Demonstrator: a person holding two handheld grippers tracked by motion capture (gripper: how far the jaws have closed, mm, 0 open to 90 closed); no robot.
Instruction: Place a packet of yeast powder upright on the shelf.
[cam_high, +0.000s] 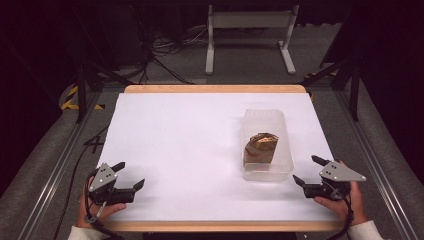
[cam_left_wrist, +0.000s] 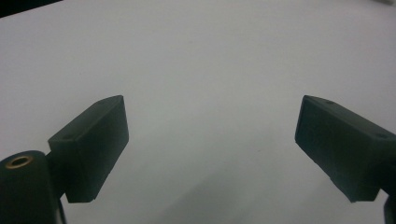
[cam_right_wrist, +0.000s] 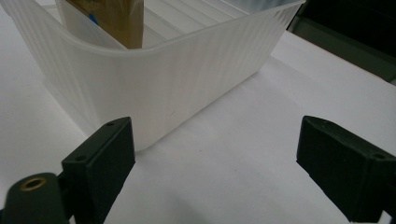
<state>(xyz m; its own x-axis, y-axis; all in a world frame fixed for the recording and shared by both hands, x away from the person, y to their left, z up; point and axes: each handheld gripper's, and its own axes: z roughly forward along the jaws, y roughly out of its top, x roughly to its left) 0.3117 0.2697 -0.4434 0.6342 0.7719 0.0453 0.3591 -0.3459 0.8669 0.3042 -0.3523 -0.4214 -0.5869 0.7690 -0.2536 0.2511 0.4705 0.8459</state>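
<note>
While the high view shows the whole table (cam_high: 175, 140), the right gripper (cam_right_wrist: 215, 158) view shows the tub (cam_right_wrist: 154, 79) up close, a brown bag (cam_right_wrist: 116, 21) inside. Both grippers, the left gripper (cam_high: 131, 174) too, have fingers spread wide, holding nothing.

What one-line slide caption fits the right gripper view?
Right gripper, jaws open, faces a corner of the translucent plastic bin holding a brown packet on the white table.
</note>
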